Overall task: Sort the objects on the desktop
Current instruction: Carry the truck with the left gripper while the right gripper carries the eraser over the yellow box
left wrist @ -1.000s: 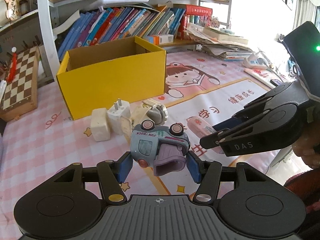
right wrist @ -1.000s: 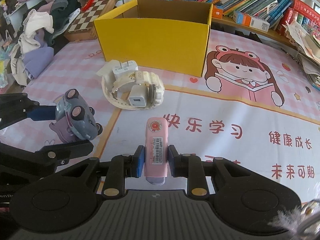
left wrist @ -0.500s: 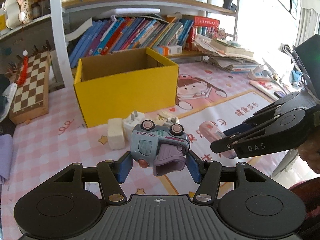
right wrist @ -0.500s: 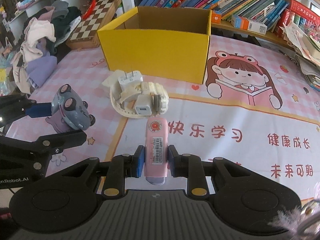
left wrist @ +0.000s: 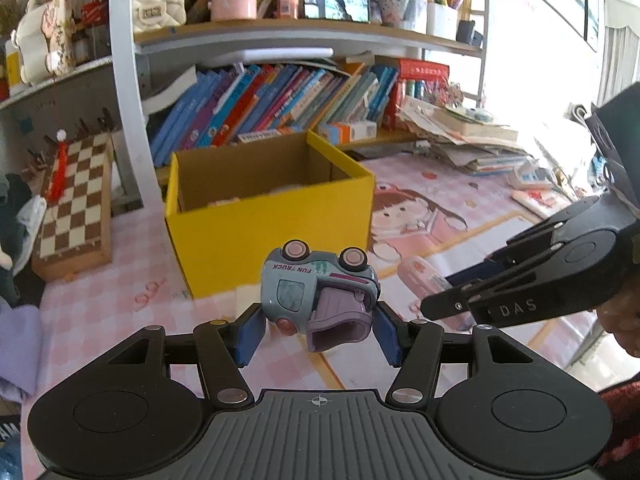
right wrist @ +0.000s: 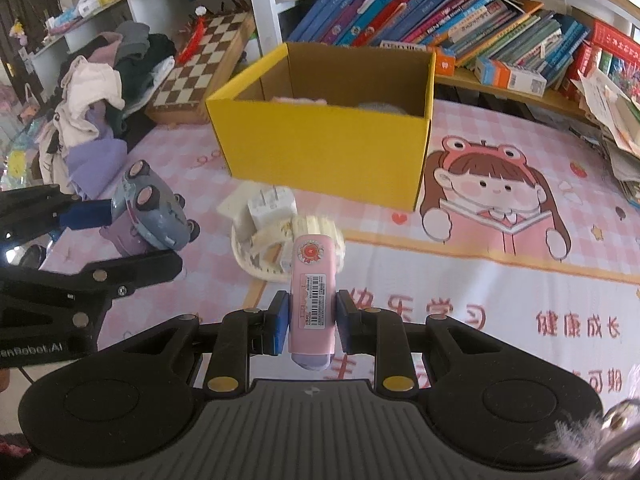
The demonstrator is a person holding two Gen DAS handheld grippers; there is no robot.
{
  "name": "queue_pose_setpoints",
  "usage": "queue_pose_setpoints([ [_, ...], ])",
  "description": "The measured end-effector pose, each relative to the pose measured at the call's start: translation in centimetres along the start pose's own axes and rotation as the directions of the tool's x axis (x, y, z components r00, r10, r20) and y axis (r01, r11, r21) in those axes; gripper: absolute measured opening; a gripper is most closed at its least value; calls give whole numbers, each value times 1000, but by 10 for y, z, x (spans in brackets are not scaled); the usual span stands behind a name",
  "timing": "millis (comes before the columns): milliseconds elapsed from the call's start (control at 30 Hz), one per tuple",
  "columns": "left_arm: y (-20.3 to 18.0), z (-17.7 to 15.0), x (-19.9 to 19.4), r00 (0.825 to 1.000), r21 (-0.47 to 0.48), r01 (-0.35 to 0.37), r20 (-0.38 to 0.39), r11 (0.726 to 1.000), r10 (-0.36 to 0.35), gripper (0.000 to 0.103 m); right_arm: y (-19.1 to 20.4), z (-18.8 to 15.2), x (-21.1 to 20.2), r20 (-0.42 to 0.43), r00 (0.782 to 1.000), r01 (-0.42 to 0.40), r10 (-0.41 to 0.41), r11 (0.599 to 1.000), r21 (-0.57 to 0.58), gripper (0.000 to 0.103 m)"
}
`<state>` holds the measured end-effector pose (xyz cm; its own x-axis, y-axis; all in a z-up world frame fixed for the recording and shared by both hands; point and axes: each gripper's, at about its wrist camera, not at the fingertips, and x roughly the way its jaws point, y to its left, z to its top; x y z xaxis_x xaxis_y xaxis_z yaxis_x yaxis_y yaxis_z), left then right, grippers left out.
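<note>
My left gripper (left wrist: 318, 330) is shut on a blue-grey toy truck (left wrist: 316, 286) with a purple bucket, held above the mat in front of the yellow cardboard box (left wrist: 272, 232). The truck also shows in the right wrist view (right wrist: 154, 212). My right gripper (right wrist: 310, 320) is shut on a pink oblong case (right wrist: 312, 296) with a barcode label, lifted above the mat. The box (right wrist: 324, 148) stands open ahead, with some items inside. A white charger plug (right wrist: 270, 210) and a cream watch band (right wrist: 280, 248) lie on the mat before the box.
A pink cartoon mat (right wrist: 500, 208) covers the desk. A chessboard (left wrist: 76, 196) leans at the left. Books (left wrist: 280, 100) fill the shelf behind the box. A paper stack (left wrist: 472, 140) lies at the right. Clothes (right wrist: 100, 120) pile at the far left.
Both grippers have risen with their objects and moved closer to the yellow box; its inside now shows. The charger and watch band stay on the mat.
</note>
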<state>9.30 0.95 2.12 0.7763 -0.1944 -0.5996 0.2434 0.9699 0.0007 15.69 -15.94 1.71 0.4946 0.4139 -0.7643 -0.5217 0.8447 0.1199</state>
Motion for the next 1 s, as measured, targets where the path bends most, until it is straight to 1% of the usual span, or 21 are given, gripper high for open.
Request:
queue_pose_setpoints([
  [233,10,24,7,999,-5,-36,33,999,36,58,-14,27,-2,41,999,-11,12,1000,-15,23],
  [600,18,75,32,991,37,-93,98,995,89,58,-44,96,4,138,990,-1,15,995,-98,23],
  [800,22,96,55,988,43,-119,102,992,114,58,-62,128,16,160,987,-5,27,991,-131,23],
  [1000,19,111,74,986,47,-133,106,990,128,58,-71,154,31,178,983,-9,39,986,-166,23],
])
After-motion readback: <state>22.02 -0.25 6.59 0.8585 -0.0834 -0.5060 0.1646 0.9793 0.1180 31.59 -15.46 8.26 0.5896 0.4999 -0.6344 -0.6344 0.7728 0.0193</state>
